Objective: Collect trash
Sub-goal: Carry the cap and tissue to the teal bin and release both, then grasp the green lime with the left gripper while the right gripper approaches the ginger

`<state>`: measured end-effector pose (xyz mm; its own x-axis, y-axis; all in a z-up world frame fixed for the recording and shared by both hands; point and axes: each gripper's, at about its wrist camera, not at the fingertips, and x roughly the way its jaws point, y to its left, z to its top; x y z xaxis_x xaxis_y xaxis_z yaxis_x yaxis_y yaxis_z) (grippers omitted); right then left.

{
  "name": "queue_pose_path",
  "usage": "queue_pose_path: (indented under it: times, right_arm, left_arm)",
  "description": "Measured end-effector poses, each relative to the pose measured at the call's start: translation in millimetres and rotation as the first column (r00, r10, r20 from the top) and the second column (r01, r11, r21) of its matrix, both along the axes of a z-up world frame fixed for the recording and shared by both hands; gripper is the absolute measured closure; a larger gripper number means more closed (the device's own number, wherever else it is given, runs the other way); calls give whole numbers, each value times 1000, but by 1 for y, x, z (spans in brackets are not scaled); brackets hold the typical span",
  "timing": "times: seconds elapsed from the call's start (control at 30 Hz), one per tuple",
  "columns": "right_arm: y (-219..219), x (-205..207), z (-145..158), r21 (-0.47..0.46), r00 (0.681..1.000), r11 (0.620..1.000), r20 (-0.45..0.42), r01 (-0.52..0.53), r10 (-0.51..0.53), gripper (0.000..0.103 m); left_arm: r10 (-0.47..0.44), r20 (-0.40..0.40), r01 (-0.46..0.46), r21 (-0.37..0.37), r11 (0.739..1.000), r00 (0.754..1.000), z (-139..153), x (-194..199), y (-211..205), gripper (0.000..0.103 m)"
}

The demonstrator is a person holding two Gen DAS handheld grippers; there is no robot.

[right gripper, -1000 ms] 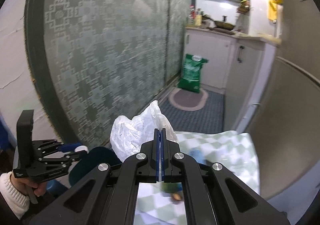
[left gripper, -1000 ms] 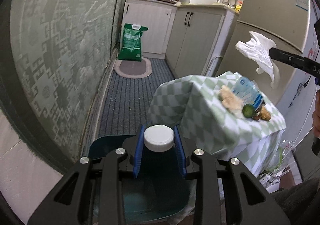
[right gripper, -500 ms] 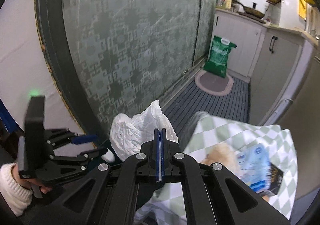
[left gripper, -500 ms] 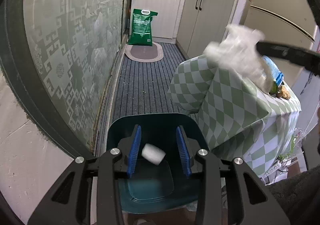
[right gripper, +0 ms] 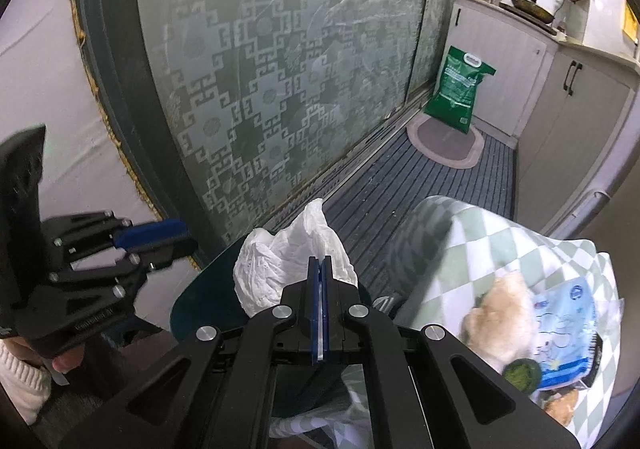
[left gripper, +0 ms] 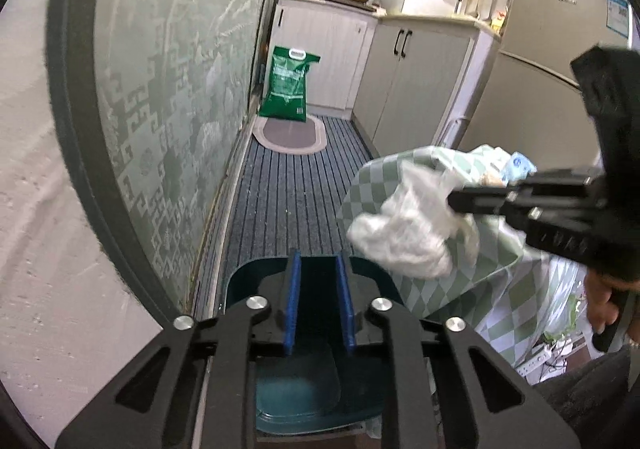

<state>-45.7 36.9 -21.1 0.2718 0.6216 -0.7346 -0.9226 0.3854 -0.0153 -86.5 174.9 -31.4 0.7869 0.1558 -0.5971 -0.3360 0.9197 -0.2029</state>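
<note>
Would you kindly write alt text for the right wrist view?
The right gripper pinches a crumpled white plastic bag above a dark teal bin. The left gripper is at the left; a checked tablecloth bearing litter lies right.

L hand-held gripper [left gripper: 318, 261] narrowing, R [right gripper: 319, 263] clamped.

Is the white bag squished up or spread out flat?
Squished up. The white bag bulges in crumpled folds, pinched by the shut right gripper above the green bin.

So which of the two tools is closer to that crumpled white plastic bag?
Right. The right tool is clamped on the white plastic bag; the left tool, empty, hangs over the teal bin beside it.
</note>
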Motion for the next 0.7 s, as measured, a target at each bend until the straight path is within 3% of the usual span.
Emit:
queue_pose_path:
  times: [0.43, 0.5, 0.57, 0.7]
  right_arm:
    - [21, -16, -27, -80, 998, 995, -46, -56, 53, 100]
    - [21, -15, -28, -72, 997, 996, -56, -52, 48, 82]
    - [18, -15, -25, -55, 997, 997, -55, -48, 45, 70]
    - [11, -14, -17, -19, 998, 999, -45, -45, 44, 67]
  left_arm:
    - [9, 98, -9, 7, 1000, 995, 18, -12, 1, 90]
    - [8, 111, -8, 4, 1000, 994, 20, -14, 0, 90]
    - [4, 121, -4, 2, 1000, 993, 21, -15, 1, 90]
    - [-1, 139, 1, -1, 1000, 990, 25, -15, 0, 90]
